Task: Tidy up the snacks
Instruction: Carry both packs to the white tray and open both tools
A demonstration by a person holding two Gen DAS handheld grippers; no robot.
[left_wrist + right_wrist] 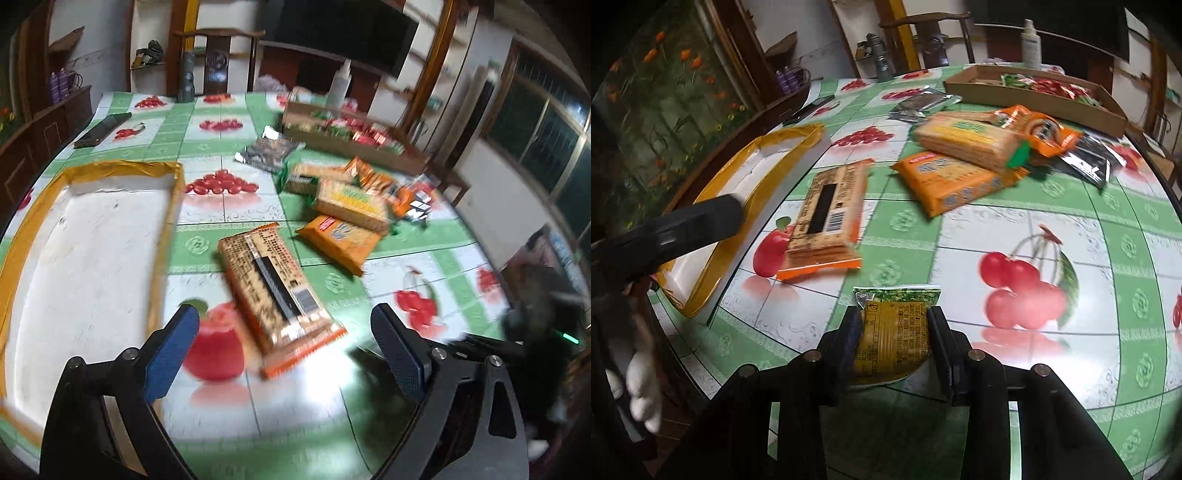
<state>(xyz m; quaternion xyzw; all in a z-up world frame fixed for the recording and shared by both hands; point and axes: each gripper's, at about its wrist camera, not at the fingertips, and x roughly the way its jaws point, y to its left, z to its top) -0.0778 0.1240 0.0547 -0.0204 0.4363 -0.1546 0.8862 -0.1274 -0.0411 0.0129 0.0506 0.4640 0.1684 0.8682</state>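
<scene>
Leftmost, the yellow-edged tray (110, 229) lies bare, evidently waiting to take the snacks, and just beside it the left gripper (284, 332) hovers with its jaws spread wide and nothing between them, straddling the tan cracker pack (269, 291) that lies flat on the fruit-patterned tablecloth (229, 206), probably lining up to seize it. Further right, the right gripper (892, 332) is clamped on a small yellow-green packet (895, 332), while the pile of orange packs (964, 166) and the cardboard box (1034, 96) sit well beyond.
</scene>
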